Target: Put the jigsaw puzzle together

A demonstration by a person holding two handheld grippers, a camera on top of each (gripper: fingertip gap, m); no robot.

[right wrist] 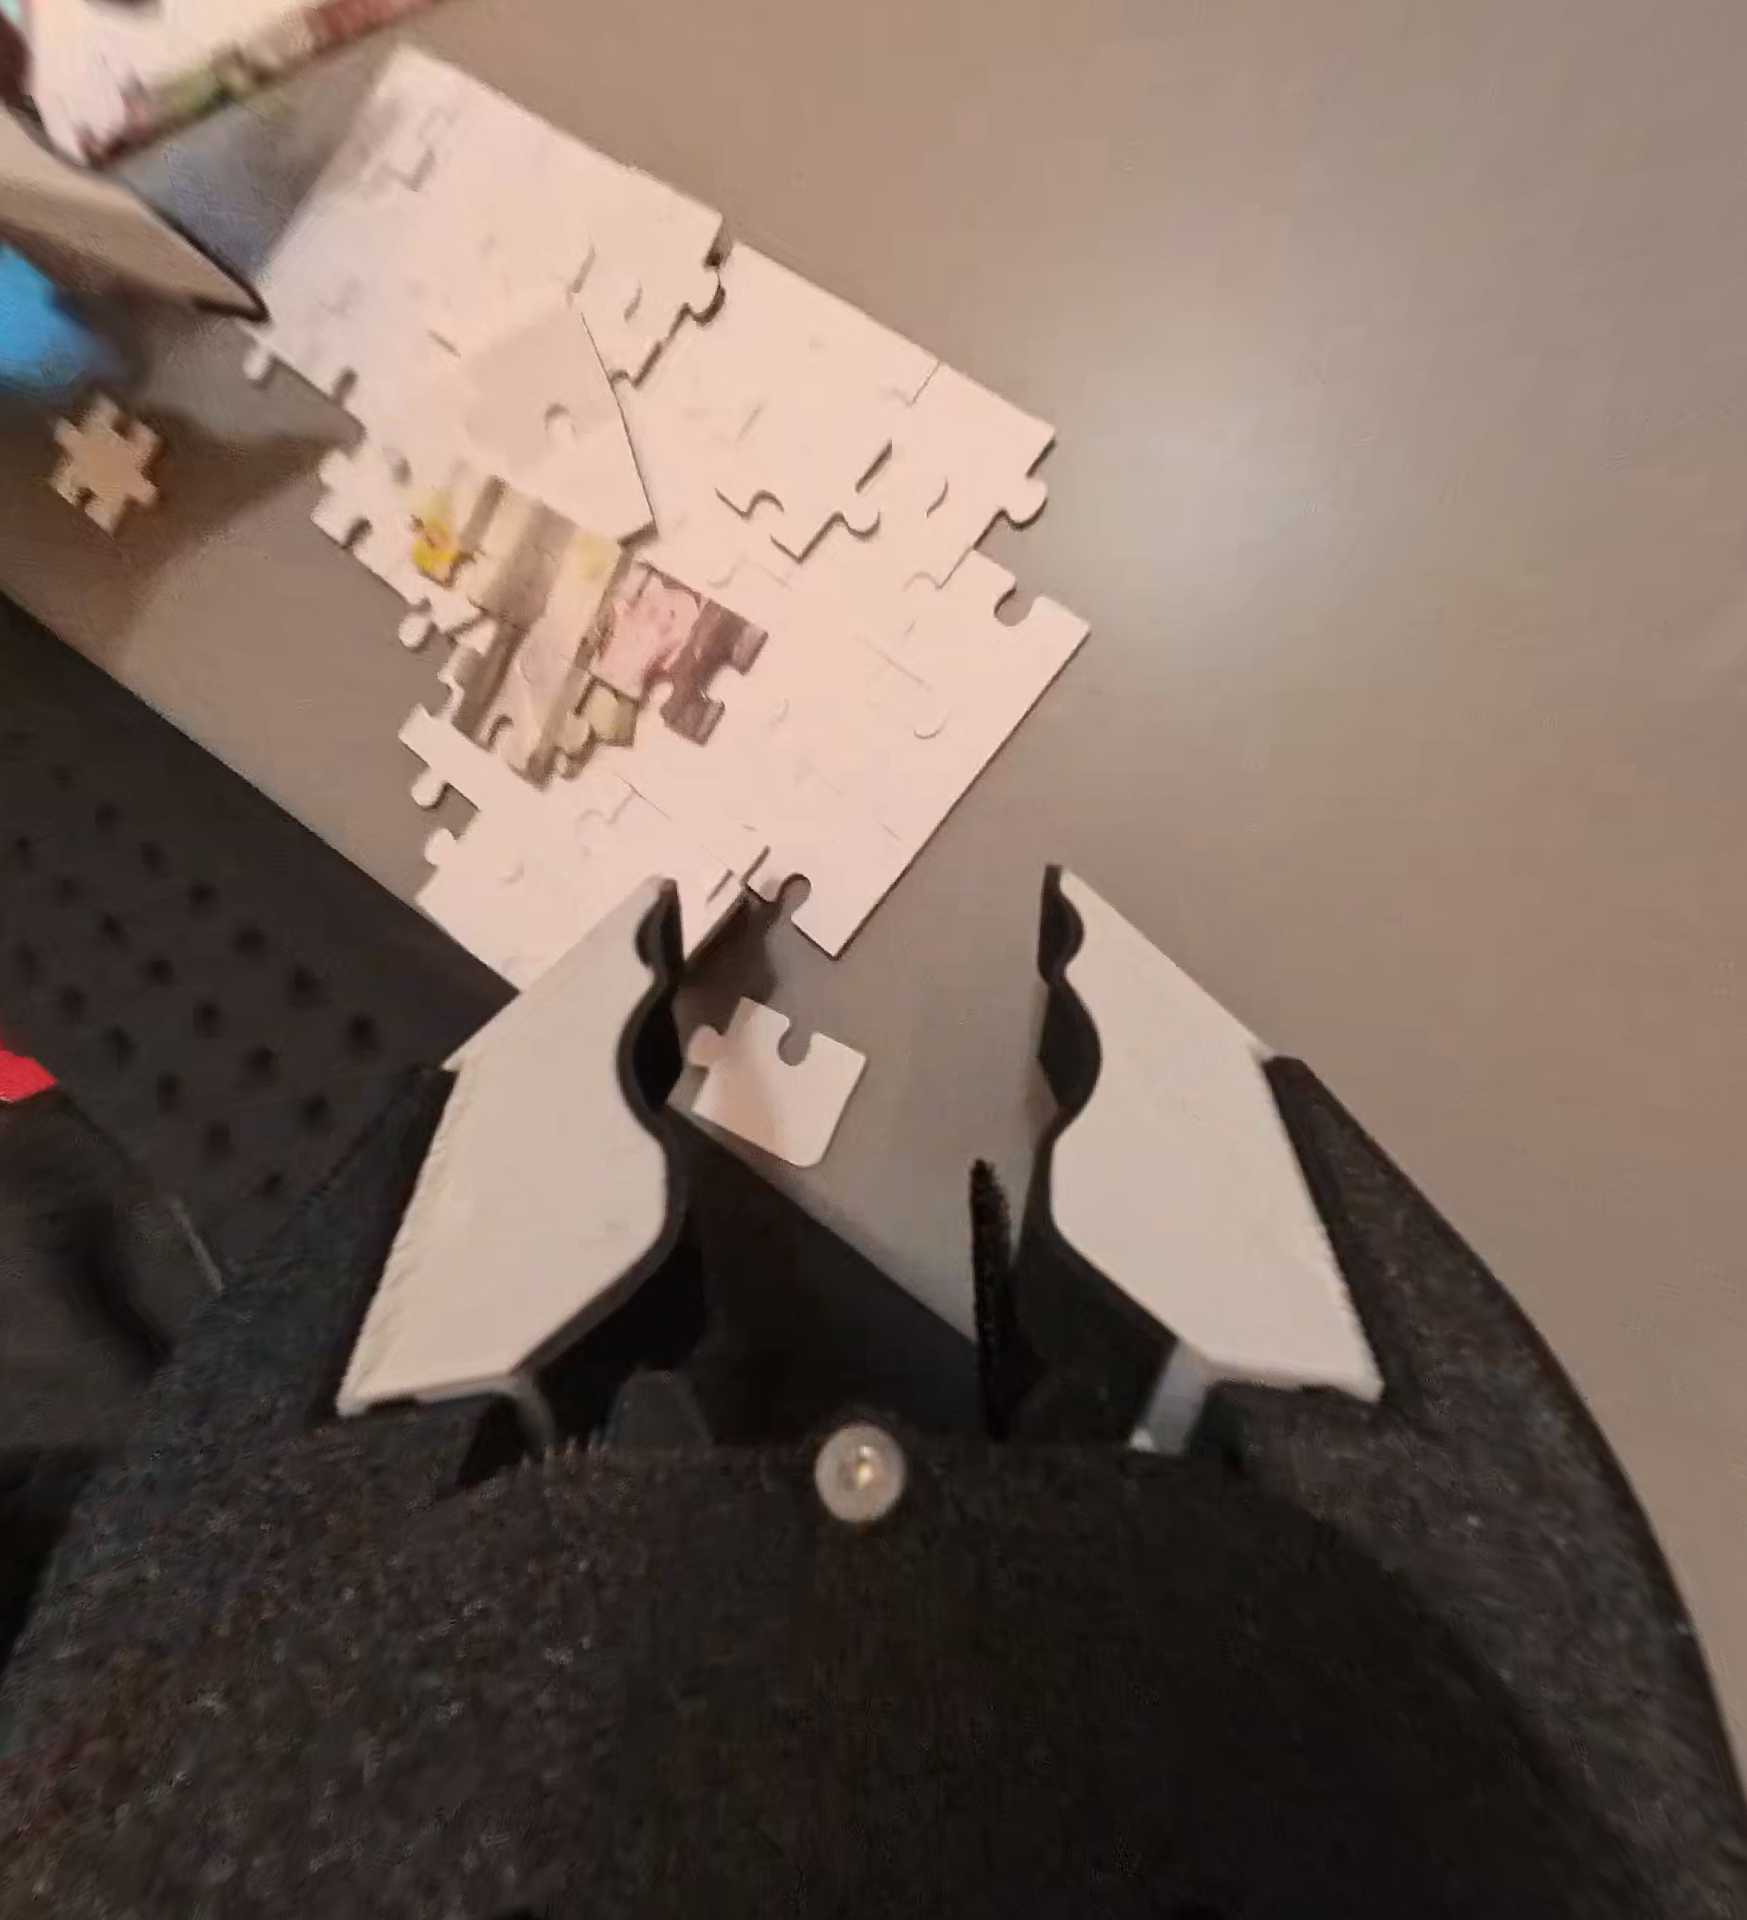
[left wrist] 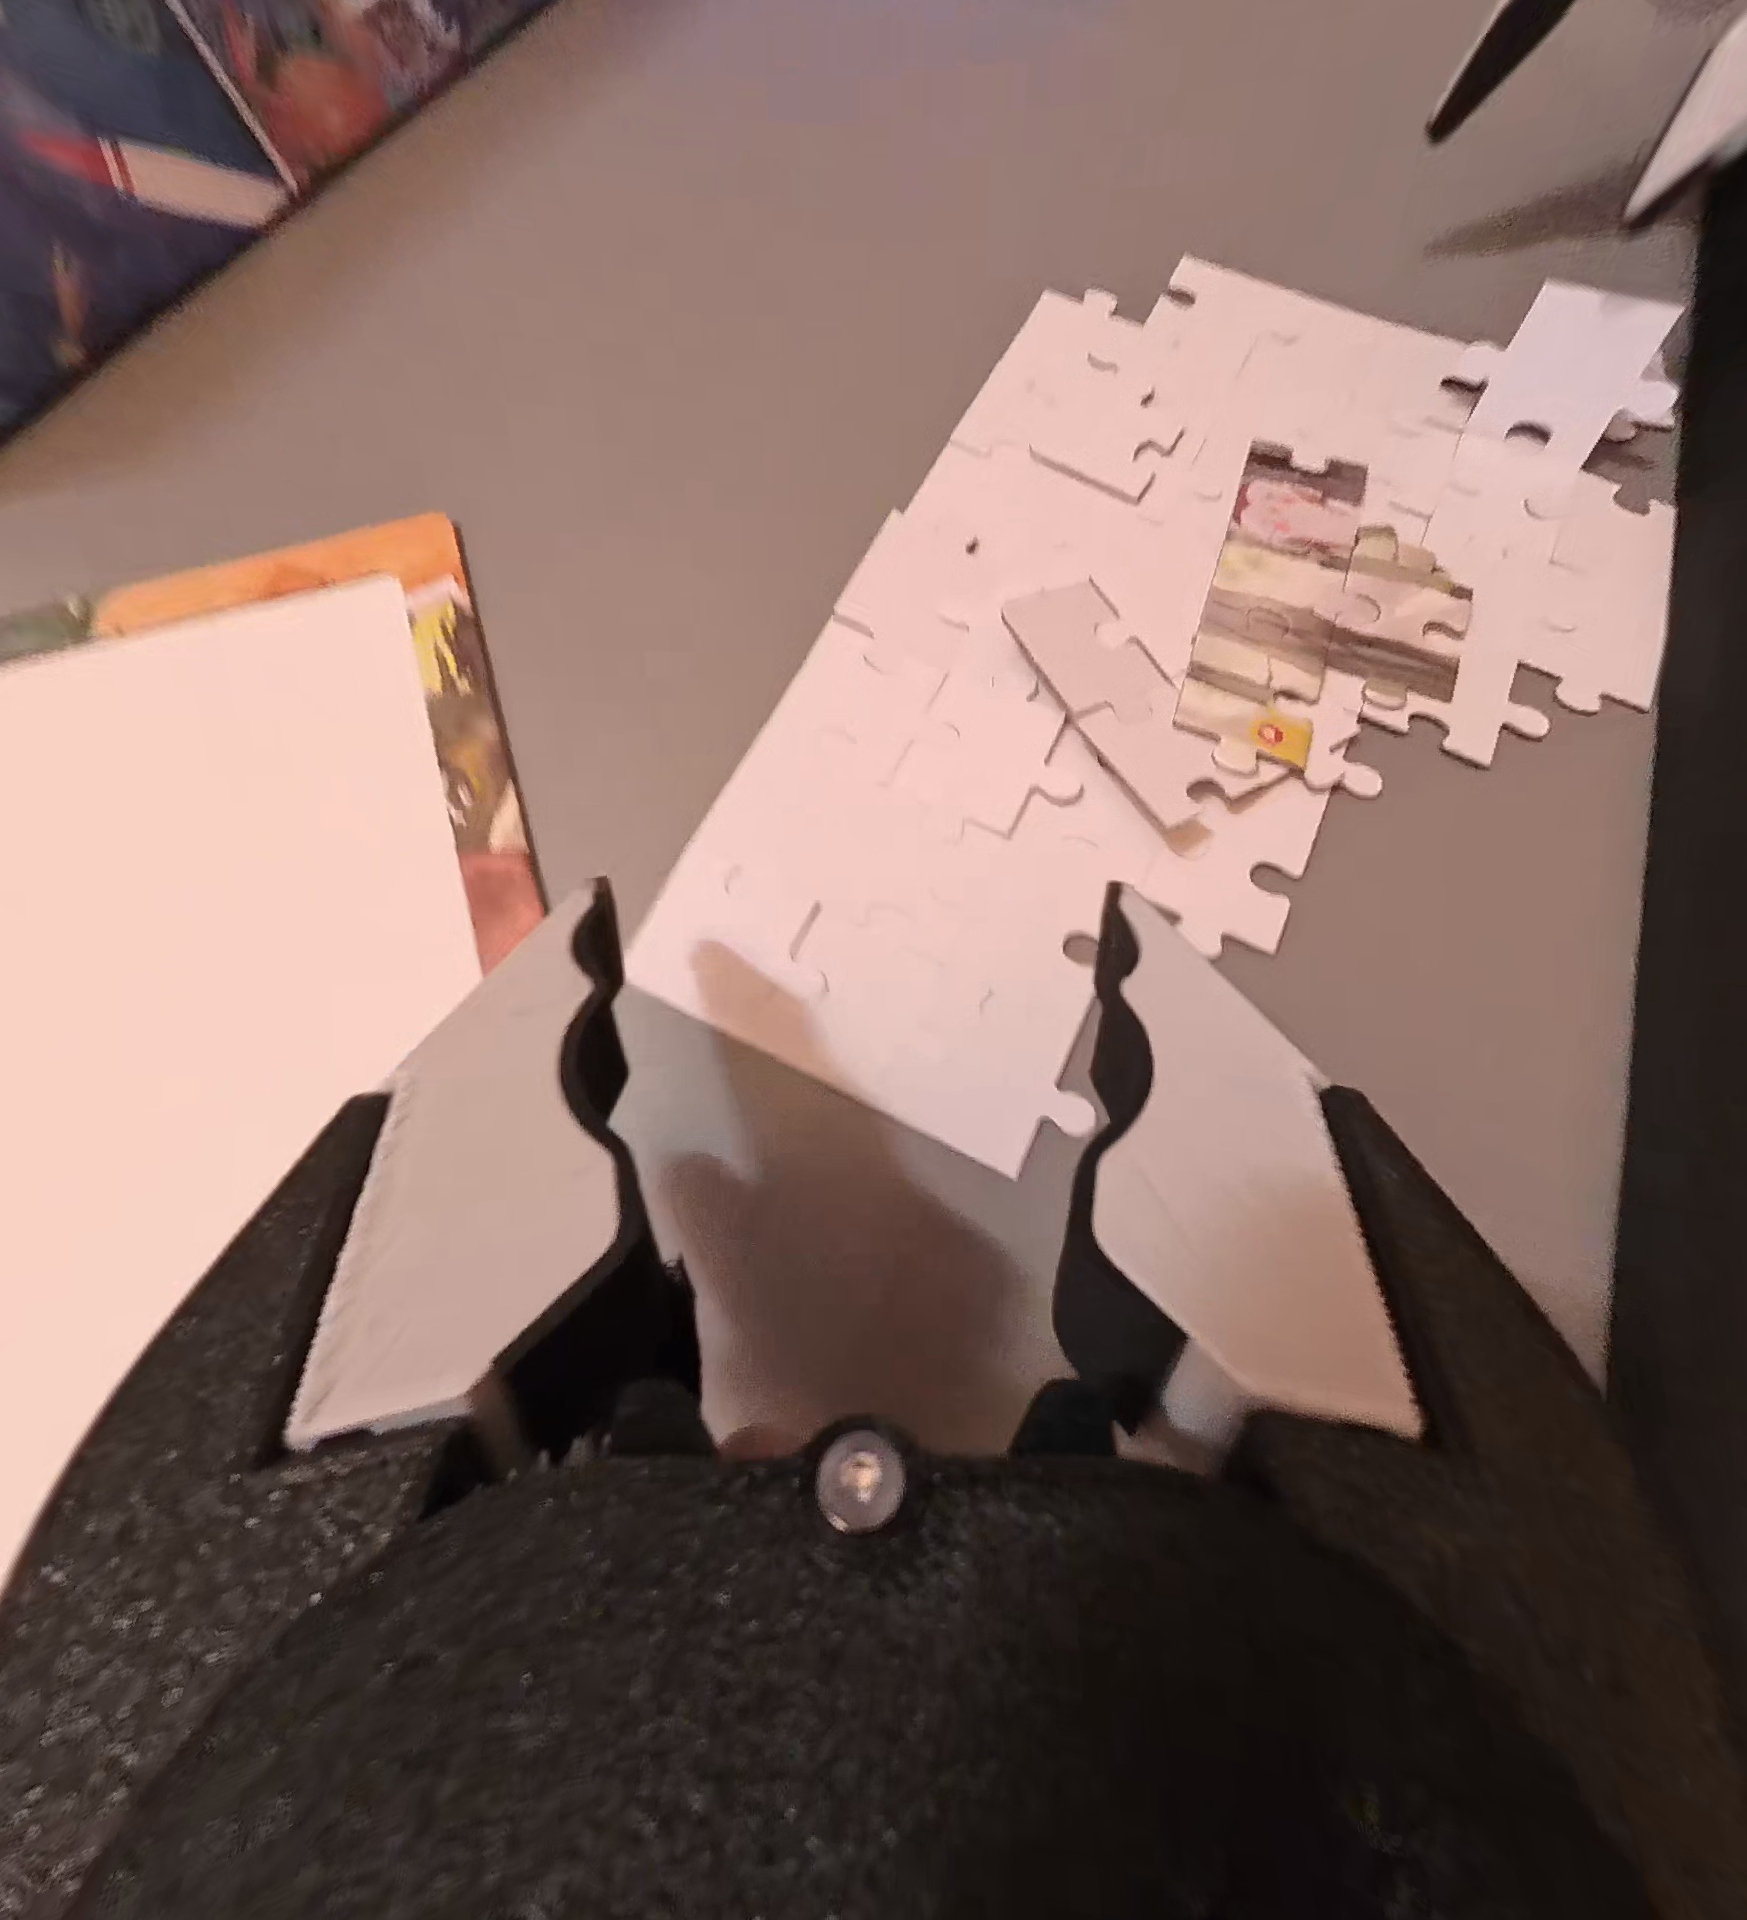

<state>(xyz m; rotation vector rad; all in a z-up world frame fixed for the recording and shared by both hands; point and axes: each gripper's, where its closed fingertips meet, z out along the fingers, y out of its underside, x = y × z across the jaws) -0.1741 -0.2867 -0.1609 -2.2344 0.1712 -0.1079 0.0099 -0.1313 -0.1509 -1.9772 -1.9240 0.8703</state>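
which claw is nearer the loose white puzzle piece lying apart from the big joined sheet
Right. The right claw hangs open with the loose white puzzle piece lying between its fingers. The left claw is open at the far end of the joined white puzzle sheet.

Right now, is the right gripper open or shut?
Open. The right gripper has its fingers spread wide, empty, with a loose piece lying on the table between them.
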